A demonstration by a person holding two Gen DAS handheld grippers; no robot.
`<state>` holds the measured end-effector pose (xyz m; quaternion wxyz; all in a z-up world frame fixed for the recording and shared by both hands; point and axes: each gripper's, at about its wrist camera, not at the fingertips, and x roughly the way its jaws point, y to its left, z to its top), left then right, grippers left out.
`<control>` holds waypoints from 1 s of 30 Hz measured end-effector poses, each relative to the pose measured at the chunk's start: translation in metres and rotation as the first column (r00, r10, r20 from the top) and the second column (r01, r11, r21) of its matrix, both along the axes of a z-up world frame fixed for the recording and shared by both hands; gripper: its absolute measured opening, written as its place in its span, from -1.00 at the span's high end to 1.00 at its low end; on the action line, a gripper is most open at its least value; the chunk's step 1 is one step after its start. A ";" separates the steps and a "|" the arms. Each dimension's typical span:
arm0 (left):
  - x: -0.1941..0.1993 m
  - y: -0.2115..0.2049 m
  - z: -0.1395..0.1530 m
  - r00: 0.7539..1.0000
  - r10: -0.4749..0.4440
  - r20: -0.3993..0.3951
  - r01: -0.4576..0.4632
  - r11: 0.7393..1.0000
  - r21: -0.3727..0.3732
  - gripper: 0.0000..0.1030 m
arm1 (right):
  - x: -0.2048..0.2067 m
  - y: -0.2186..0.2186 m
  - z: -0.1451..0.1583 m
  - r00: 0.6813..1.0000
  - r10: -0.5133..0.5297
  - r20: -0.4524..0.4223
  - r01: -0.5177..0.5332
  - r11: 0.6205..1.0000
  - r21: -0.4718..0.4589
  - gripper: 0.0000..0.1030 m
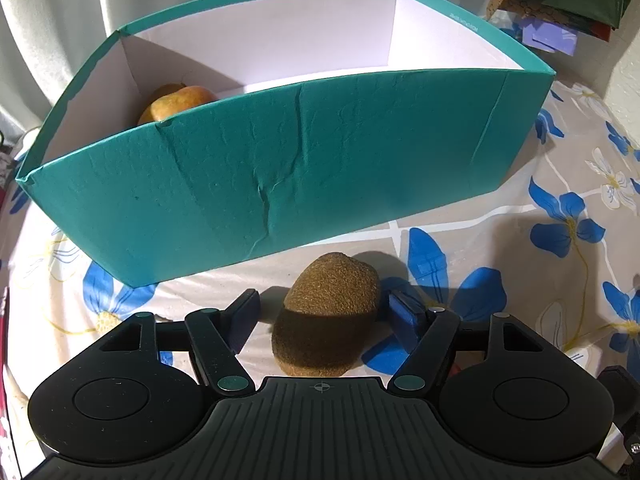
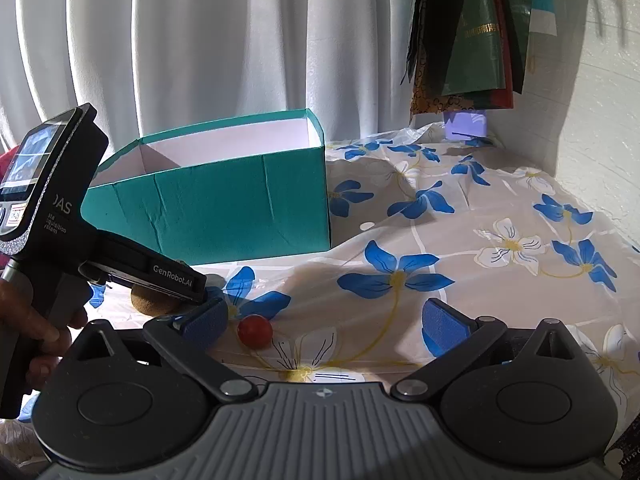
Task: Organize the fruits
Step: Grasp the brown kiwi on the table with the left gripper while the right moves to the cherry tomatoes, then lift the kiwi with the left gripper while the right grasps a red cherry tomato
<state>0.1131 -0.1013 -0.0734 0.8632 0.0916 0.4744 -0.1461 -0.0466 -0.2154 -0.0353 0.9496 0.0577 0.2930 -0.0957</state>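
Observation:
A fuzzy brown kiwi (image 1: 328,312) lies on the flowered cloth just in front of the teal box (image 1: 280,168). My left gripper (image 1: 325,316) stands over the kiwi with one blue pad on each side. A thin strip of cloth shows between the left pad and the fruit, so the jaws are open. Inside the box, at its left end, rests a yellow-brown fruit (image 1: 176,104). In the right wrist view my right gripper (image 2: 326,324) is open and holds nothing. A small red fruit (image 2: 255,331) sits just inside its left finger (image 2: 208,320). That view also shows the left gripper (image 2: 188,286) over the kiwi (image 2: 154,300).
A white curtain (image 2: 200,60) hangs behind the teal box (image 2: 224,200). Bags (image 2: 472,40) hang at the back right above a small purple box (image 2: 466,124), with a wall (image 2: 600,120) to the right. A hand (image 2: 40,320) holds the left gripper's handle. The flowered cloth (image 2: 480,220) stretches right of the box.

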 end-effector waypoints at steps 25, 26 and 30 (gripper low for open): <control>0.004 -0.001 0.005 1.000 -0.026 0.007 0.026 1.000 0.002 0.00 | 0.011 0.010 -0.001 1.000 0.031 -0.004 -0.031 0.999 -0.012 -1.00; 0.003 0.000 0.006 1.000 -0.024 0.012 0.024 1.000 -0.001 0.00 | 0.012 0.010 -0.001 0.999 0.036 -0.004 -0.036 0.999 -0.014 -1.00; -0.004 0.006 0.021 0.999 -0.014 0.047 0.014 1.000 -0.020 0.00 | 0.015 0.015 -0.004 0.998 0.054 -0.011 -0.055 0.998 -0.033 -0.99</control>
